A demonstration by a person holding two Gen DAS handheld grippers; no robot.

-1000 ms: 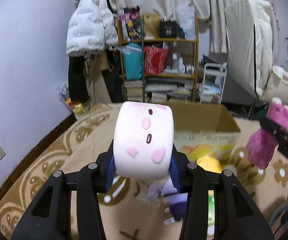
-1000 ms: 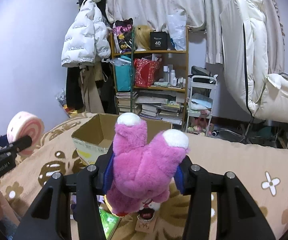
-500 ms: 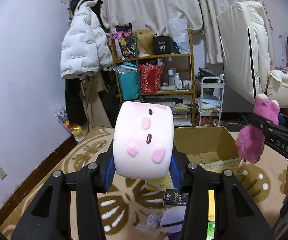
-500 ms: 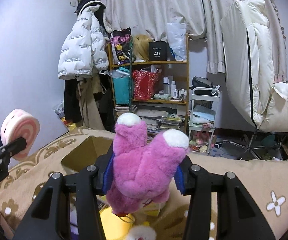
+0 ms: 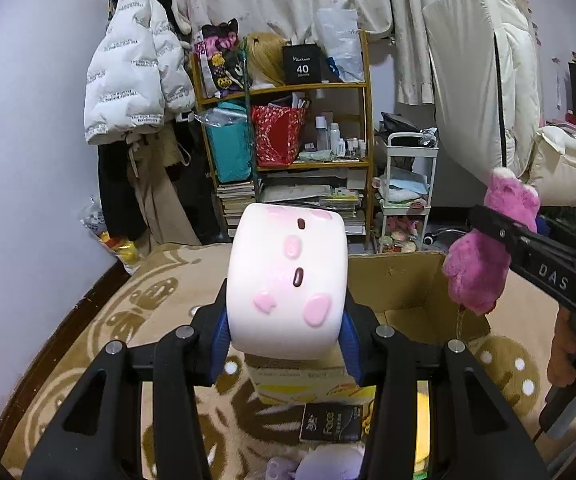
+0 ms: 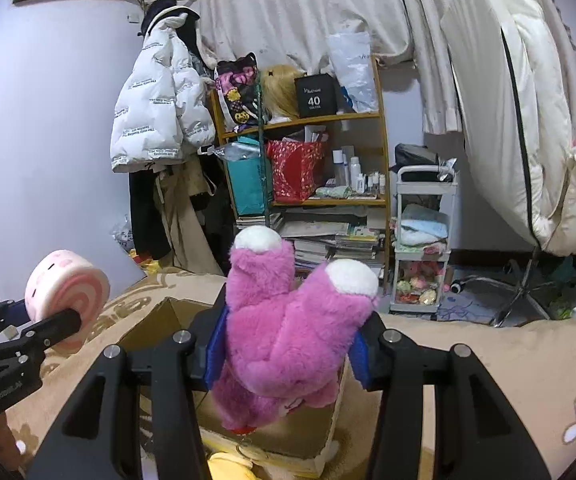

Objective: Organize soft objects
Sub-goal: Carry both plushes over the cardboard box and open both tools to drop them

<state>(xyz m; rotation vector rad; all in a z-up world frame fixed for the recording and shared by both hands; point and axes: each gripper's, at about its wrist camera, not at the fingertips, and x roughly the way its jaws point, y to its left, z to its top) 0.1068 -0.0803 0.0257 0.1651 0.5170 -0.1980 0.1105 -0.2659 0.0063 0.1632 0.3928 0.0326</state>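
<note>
Left gripper [image 5: 286,320] pinches a white cylindrical roll-cake plush with pink spots [image 5: 286,286], hiding the open brown cardboard box [image 5: 407,280] at 3 o'clock. Right gripper [image 6: 288,344] clamps a fuzzy magenta plush toy with white-tipped limbs [image 6: 288,336] above that box; its face is unseen.

Cluttered room, lavender walls, patterned rug.
Wooden shelf unit [image 5: 288,140] against back wall, white puffer jacket [image 5: 136,80] hung to its left, white trolley [image 5: 405,188] to its right. Cream curtains [image 6: 307,12] above. Tan floral rug [image 5: 140,300] over floor.
</note>
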